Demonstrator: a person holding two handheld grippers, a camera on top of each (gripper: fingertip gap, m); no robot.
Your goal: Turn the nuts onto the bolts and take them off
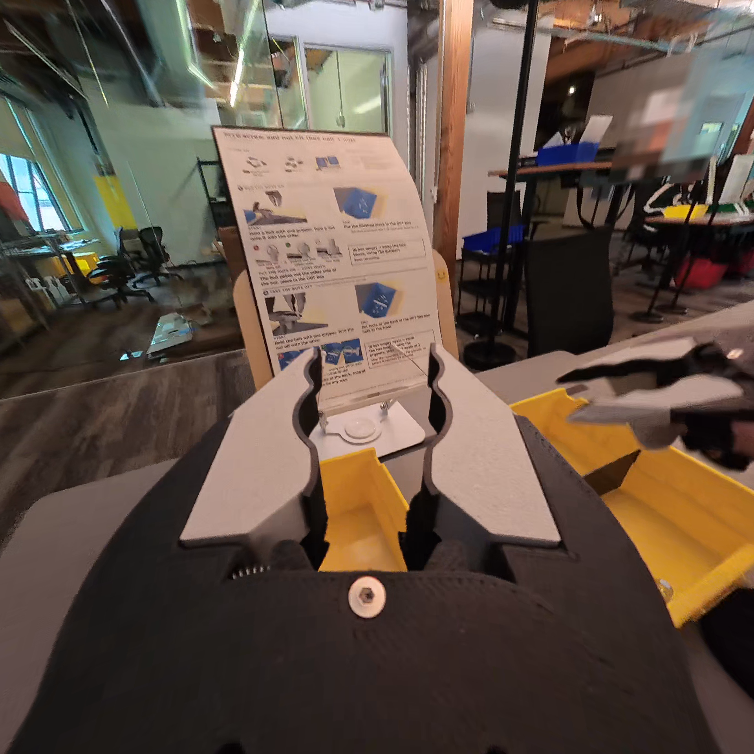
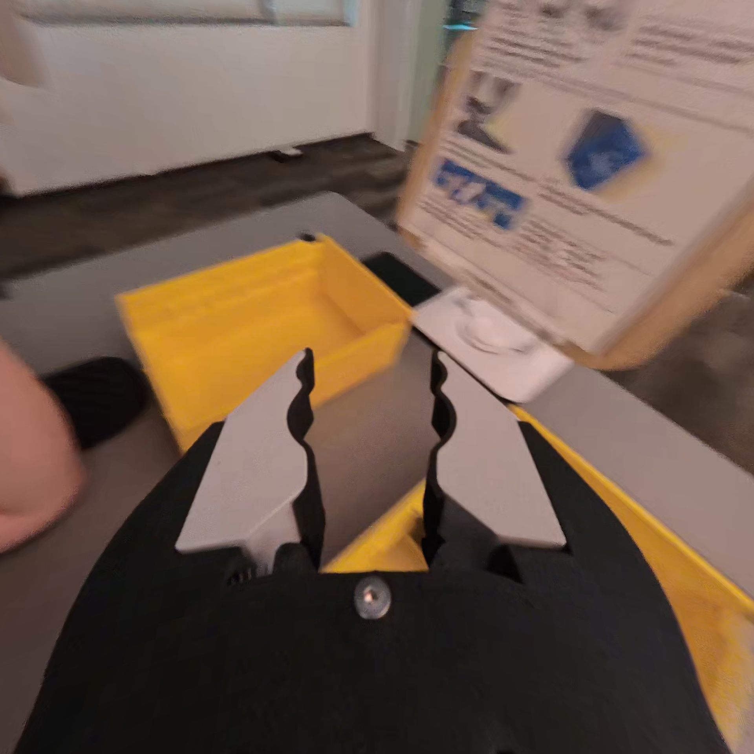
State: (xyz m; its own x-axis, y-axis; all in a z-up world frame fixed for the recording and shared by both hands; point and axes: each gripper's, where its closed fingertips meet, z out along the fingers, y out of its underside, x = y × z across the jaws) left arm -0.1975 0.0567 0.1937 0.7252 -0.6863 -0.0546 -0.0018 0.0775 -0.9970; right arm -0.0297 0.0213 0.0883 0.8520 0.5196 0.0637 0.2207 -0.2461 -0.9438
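Grey, wavy-edged fingers of our left gripper (image 1: 373, 367) and right gripper (image 2: 371, 367) spread apart, empty, above smooth yellow bins (image 2: 228, 322).

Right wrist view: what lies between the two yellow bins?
Bare grey table, seen in the right wrist view between the far yellow bin and the near yellow bin.

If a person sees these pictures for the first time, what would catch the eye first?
Probably the two bright yellow bins on the grey table, which look empty. Behind them stands an illustrated instruction sheet. Both the left gripper and the right gripper have open jaws holding nothing.
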